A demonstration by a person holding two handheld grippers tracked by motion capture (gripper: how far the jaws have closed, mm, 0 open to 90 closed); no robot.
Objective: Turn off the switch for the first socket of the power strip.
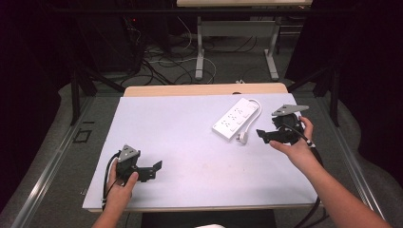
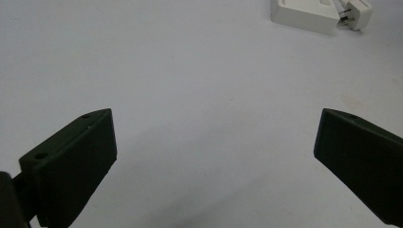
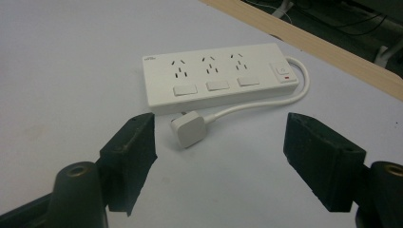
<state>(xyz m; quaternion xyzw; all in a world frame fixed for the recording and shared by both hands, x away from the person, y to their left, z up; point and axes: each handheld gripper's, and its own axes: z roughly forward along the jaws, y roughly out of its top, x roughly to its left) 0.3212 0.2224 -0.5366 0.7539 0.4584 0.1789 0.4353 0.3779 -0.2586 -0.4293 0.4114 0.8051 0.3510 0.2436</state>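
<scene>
A white power strip point(image 1: 235, 118) lies on the pale table sheet at the right back, its sockets and red-marked switch facing up point(image 3: 219, 76). Its white cable loops round the far end and ends in a white plug point(image 1: 243, 137) lying flat beside the strip's long side point(image 3: 189, 128). My right gripper point(image 1: 264, 135) hovers just right of the plug, open, with nothing between its jaws; the plug lies ahead of them point(image 3: 221, 159). My left gripper point(image 1: 156, 170) rests near the front left, open and empty point(image 2: 214, 161). The strip's corner point(image 2: 304, 14) and the plug point(image 2: 354, 9) sit far ahead of it.
The pale sheet point(image 1: 190, 128) covers a wooden table point(image 1: 204, 89) whose far edge shows behind the strip. Beyond it stand a desk frame point(image 1: 235, 42) and loose floor cables. Black curtains close both sides.
</scene>
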